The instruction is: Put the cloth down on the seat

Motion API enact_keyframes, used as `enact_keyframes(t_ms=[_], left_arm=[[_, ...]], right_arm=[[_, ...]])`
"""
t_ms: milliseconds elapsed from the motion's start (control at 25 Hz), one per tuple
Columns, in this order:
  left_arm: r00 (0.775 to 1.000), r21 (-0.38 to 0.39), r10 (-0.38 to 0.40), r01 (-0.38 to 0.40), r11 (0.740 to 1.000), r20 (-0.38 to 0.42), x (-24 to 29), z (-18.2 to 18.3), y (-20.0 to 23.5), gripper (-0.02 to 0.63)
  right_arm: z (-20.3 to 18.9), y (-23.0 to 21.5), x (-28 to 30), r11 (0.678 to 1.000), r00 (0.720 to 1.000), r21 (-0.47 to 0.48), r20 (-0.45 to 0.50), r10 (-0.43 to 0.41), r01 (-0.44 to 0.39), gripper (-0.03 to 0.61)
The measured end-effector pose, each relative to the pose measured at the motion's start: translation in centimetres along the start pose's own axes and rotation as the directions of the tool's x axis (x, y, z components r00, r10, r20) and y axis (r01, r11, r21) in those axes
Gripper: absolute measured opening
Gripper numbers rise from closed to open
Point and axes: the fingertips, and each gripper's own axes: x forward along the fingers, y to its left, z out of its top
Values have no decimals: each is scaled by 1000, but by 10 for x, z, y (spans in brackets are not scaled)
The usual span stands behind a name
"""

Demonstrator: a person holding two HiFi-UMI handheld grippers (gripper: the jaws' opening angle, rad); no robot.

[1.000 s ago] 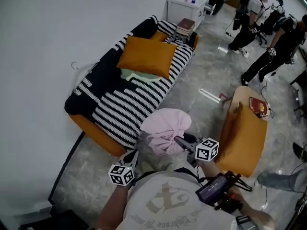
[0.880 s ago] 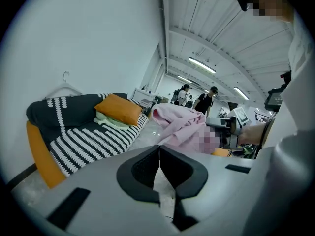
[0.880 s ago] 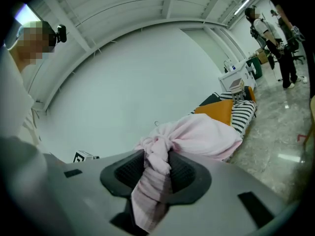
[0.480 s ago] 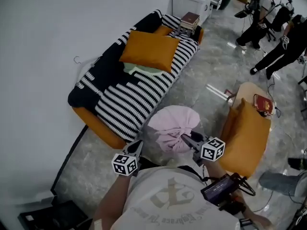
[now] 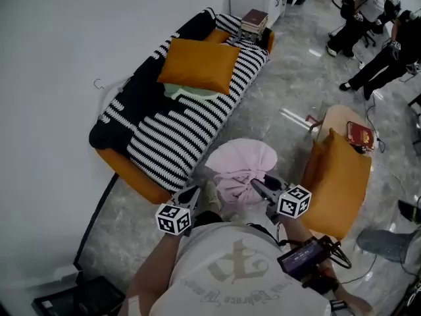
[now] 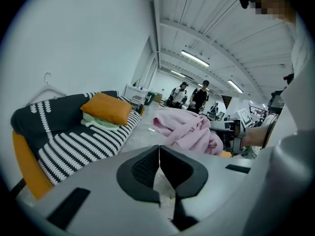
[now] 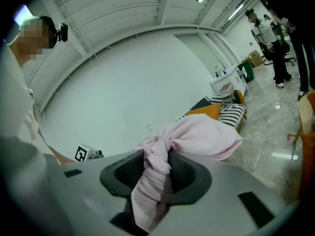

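In the head view, the cloth (image 5: 245, 166) hung bunched before the right tool (image 5: 262, 191), above the floor (image 5: 289, 97) and near the striped sofa (image 5: 164, 133). The left tool (image 5: 191, 197) was just beside it.

In the left gripper view, the left tool (image 6: 158, 149) was closed with nothing inside, and the cloth (image 6: 189, 129) lay ahead to the right.

In the right gripper view, the right tool (image 7: 156, 163) clenched the twisted end of the cloth (image 7: 197, 136).

Sofa (image 5: 131, 180) in all three views

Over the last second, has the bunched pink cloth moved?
Yes, slightly: the bunched pink cloth has drifted rightward in the head view, away from the black-and-white striped sofa, toward the orange chair.
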Motion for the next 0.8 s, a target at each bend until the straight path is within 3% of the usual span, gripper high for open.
enact_keyframes(t_ms=[360,800], left_arm=[[998,-12,-57,57,998,-19,47,19,21,17],[995,-1,-98,98,995,-8,89,77,77,17]], right_arm=[[19,-31,11,997,997,-28,-41,-72,71,158],[71,-51,82,995,995,-56,-45,-84,82,160]])
